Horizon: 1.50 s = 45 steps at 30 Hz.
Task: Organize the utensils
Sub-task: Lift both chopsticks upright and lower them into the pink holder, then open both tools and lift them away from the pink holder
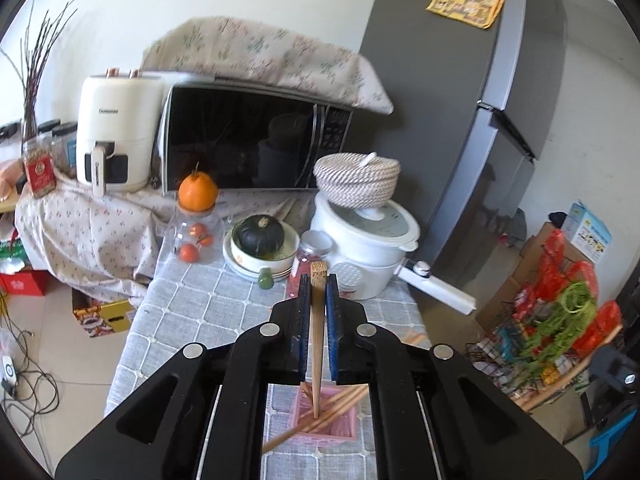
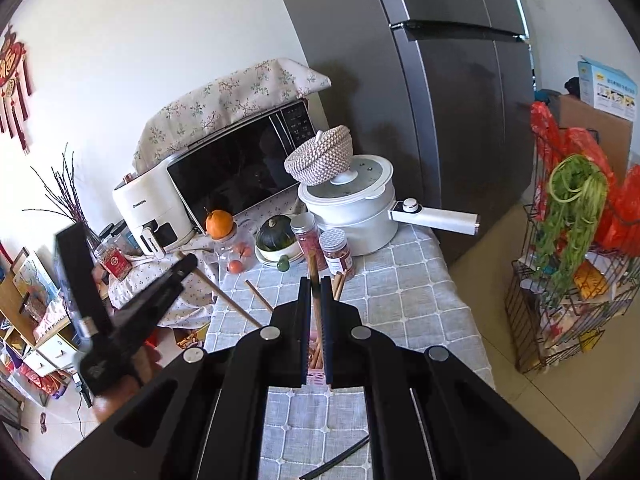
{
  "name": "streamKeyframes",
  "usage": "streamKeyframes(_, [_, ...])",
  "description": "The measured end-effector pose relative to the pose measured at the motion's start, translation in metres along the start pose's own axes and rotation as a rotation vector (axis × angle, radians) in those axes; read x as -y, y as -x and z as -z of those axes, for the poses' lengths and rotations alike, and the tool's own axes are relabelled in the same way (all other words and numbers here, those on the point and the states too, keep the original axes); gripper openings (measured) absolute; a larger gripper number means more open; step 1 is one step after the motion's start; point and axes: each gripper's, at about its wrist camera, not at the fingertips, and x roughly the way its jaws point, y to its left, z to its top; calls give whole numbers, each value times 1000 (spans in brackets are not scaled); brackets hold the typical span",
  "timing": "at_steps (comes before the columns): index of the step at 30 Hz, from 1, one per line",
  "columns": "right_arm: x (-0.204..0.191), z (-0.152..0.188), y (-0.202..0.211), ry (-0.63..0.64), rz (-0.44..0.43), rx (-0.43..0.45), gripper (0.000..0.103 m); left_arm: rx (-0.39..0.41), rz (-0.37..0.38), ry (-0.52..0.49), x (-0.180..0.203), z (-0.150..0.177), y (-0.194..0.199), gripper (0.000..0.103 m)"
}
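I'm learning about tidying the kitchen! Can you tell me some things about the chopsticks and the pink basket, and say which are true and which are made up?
1. The left gripper has a wooden chopstick between its fingers. True.
2. The pink basket has nothing in it. False: several chopsticks lie in it.
3. An orange sits on top of a glass jar. True.
4. The pumpkin in the bowl is bright yellow. False: it is dark green.
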Motion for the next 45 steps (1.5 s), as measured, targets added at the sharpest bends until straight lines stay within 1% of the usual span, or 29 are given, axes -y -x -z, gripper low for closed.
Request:
streamKeyframes(2, [-1,0,-7,-7,-5,-6,5,-33,3,-25,1,9,-15,8])
streamKeyframes(4, [-1,-2,-12,-13,-12,-12,5,-105,27,-64,5,23,-29,10])
streamKeyframes(5, [-2,-2,-14,-16,-16,-15,5,-106,14,-71,5,26,-30,11])
streamKeyframes(7, [-3,-3,-16,-17,-20,-13,5,-71,0,-63,0,30,-22,12])
streamKeyframes(9, [-6,-5,-17,-15,-24,-10,5,-38,10,-37,-4,28,-9,15])
streamKeyframes(14, [-15,-7,-19,-9,-30,-3,5,38,32,30,-17,21,28,15])
streamKeyframes(17, [-22,-9,-21,-2,-29,2,5,33,29,46,-21,23,37,16])
streamKeyframes(21, [-28,-12,-30,1,-26,6,5,34,13,79,-32,34,44,19])
streamKeyframes(23, [-31,-11,-39,2,-21,6,5,33,2,79,-36,35,44,19])
streamKeyframes(25, [-34,-11,-49,8,-8,9,5,31,6,96,-43,34,43,21])
streamKeyframes(32, [-34,-2,-94,-21,-3,-35,5,-9,7,120,-57,39,33,22])
streamKeyframes(35, [-34,2,-110,-39,-22,-47,6,-20,5,115,-57,40,29,24])
streamKeyframes(38, [-35,8,-120,-14,-20,-56,9,-35,11,102,-54,42,27,26])
streamKeyframes(41, [-34,14,-118,13,14,-50,9,-39,23,76,-45,45,28,27])
streamKeyframes(45, [-31,19,-105,55,66,-21,9,-32,44,40,-28,49,34,32])
